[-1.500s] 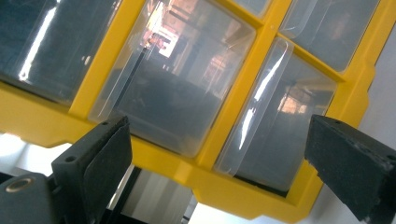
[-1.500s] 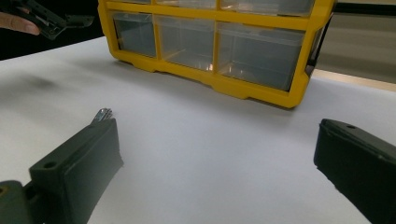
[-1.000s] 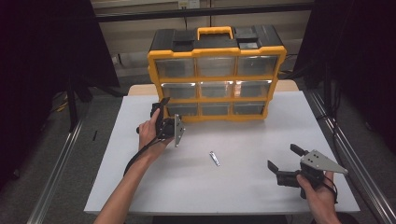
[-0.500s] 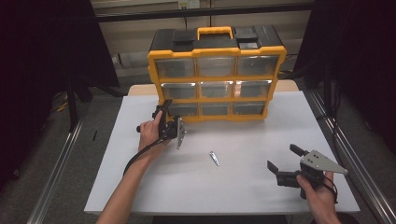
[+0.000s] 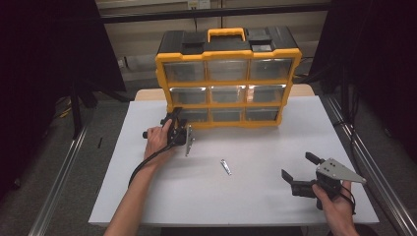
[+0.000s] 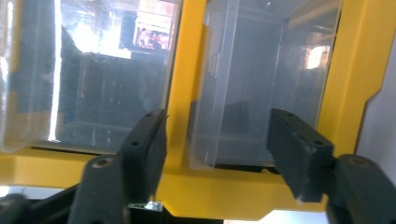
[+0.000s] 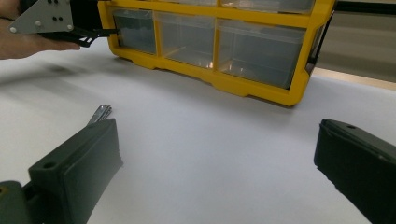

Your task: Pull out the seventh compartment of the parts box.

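A yellow organizer (image 5: 228, 78) with clear drawers stands at the back of the white table (image 5: 255, 196). My left gripper (image 5: 173, 114), turned on its side, sits against the organizer's lower left corner. In the left gripper view the bottom left drawer (image 6: 243, 93) lies between the jaws of this gripper (image 6: 217, 140), which have just been closing. A gap shows beside one jaw, and I see no pad pressing. My right gripper (image 5: 296, 165) rests open near the front right, with nothing between its jaws (image 7: 219, 154). A small metal piece (image 5: 225, 166) lies mid-table, also visible as a metal piece (image 7: 99, 113) in the right gripper view.
The organizer has a black top with a yellow handle (image 5: 226, 33). Metal rails (image 5: 59, 191) run along both sides of the table. Bare white table lies between the two hands.
My left hand has sunk from the middle row to the bottom left drawer and moved in close. Its jaws stand narrower. The right hand has kept still.
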A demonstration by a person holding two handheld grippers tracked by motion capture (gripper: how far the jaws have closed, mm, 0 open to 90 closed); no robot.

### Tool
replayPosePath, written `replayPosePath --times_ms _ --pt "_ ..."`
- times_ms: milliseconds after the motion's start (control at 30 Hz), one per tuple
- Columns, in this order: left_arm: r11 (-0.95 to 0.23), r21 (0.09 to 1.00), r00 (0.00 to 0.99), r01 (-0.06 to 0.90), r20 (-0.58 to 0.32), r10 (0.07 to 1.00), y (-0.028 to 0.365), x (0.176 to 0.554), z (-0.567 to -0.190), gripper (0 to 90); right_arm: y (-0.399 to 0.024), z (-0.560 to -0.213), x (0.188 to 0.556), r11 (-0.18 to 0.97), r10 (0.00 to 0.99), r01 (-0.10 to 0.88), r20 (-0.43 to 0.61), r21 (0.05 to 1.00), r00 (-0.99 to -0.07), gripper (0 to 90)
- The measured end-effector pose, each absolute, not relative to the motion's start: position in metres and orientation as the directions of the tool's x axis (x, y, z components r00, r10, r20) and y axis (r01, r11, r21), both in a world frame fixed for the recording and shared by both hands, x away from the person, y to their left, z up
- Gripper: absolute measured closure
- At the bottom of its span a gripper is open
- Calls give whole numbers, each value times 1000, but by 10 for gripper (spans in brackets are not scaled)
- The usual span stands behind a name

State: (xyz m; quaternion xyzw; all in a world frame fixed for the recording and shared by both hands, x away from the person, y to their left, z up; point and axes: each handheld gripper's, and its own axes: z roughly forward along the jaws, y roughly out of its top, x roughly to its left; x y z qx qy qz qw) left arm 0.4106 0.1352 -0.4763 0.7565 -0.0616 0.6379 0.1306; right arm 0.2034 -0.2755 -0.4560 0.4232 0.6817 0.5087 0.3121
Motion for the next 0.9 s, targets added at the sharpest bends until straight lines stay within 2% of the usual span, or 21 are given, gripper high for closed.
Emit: replayPosePath --times_ms 67,100,133,167,200,267,500,733,800,900 --pt "-952 140 194 -272 977 88 135 412 -480 408 -276 -456 203 124 896 262 6 957 -444 3" --pt "-961 105 180 -257 982 59 135 411 -478 417 -276 -456 203 124 896 262 6 957 -445 3" --pt "-952 138 183 -273 979 89 135 412 -480 427 -276 -456 203 122 896 265 9 957 -444 3" --pt "-953 131 180 -273 980 83 135 412 -479 435 -276 -456 203 123 896 264 7 957 -444 3" --pt "-961 83 161 -264 986 41 135 411 -477 449 -276 -456 203 124 896 264 7 957 -444 3" --pt "-961 93 176 -260 983 47 135 411 -478 495 -276 -456 203 126 895 261 4 957 -446 3" --pt "-962 18 170 -273 985 -30 133 412 -477 499 -276 -456 203 124 896 263 6 957 -444 3" --pt "-970 36 192 -241 981 -11 137 414 -480 539 -276 -456 203 125 896 261 4 957 -444 3" --pt "-964 47 189 -260 982 -3 138 415 -482 540 -276 -456 203 126 896 261 3 957 -444 5" --pt "-966 25 174 -257 984 -20 138 415 -482 543 -277 -456 203 119 900 261 7 958 -436 2"
